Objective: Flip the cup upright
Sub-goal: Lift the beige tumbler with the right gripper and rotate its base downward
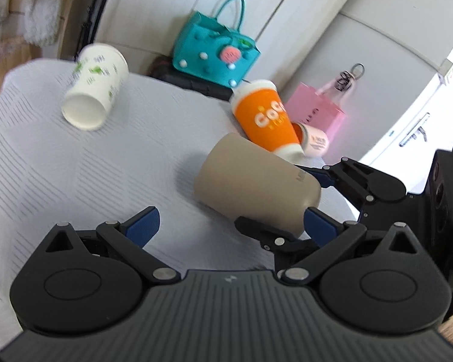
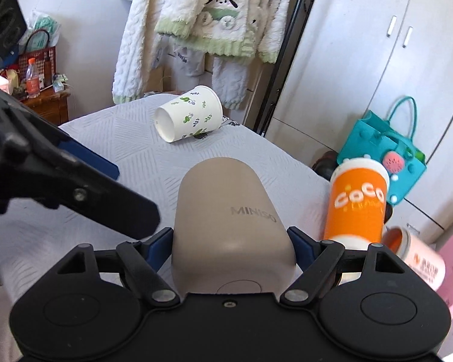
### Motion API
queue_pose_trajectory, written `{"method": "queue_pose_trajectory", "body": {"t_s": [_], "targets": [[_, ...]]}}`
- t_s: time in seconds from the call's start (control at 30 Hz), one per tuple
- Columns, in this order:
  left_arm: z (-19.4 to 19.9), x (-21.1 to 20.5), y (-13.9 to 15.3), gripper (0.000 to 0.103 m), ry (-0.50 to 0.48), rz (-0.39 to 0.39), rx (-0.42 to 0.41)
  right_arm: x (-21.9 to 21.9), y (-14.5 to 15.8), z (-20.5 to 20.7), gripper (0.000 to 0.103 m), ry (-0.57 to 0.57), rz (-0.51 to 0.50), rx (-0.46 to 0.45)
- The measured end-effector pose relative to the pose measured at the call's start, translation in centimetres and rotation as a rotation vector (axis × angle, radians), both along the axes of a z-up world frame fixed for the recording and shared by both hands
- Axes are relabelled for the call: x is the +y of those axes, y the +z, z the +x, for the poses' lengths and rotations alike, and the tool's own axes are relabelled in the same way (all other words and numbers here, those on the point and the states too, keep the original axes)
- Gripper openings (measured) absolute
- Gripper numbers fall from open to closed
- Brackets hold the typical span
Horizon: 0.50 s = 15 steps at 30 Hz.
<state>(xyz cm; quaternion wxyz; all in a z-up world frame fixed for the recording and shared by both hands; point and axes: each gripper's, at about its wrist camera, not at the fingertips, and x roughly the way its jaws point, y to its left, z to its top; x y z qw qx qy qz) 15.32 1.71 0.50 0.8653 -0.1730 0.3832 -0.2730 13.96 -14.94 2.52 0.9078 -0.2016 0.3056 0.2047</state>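
A beige cup marked MINISO [image 2: 226, 226] is gripped at its base end between the blue pads of my right gripper [image 2: 229, 247], its mouth pointing away over the bed. In the left wrist view the beige cup [image 1: 256, 184] hangs tilted with the right gripper [image 1: 314, 196] shut on it. My left gripper [image 1: 229, 226] is open and empty, just left of and below the cup.
A white leaf-print paper cup [image 2: 187, 117] lies on its side on the white quilted bed [image 2: 130, 157]. An orange cup [image 2: 358, 202] stands at the right edge beside a pink cup [image 2: 419, 259] on its side. A teal bag [image 2: 383, 150] and wardrobe are behind.
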Motion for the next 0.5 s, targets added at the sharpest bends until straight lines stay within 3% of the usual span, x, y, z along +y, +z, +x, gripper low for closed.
{"method": "queue_pose_trajectory", "body": {"t_s": [0.27,0.5], "targets": [[-1.8,-1.0,0.4,0.103,-0.065,-0.054,0.048,-0.4,0.2,-3.9,0.084,-0.074,0.019,-0.034],[-2.2,-2.0,-0.8,0.103,-0.102,-0.111,0.133,-1.7,-0.4,-5.5,0.084,-0.14,0.093,0.014]]}}
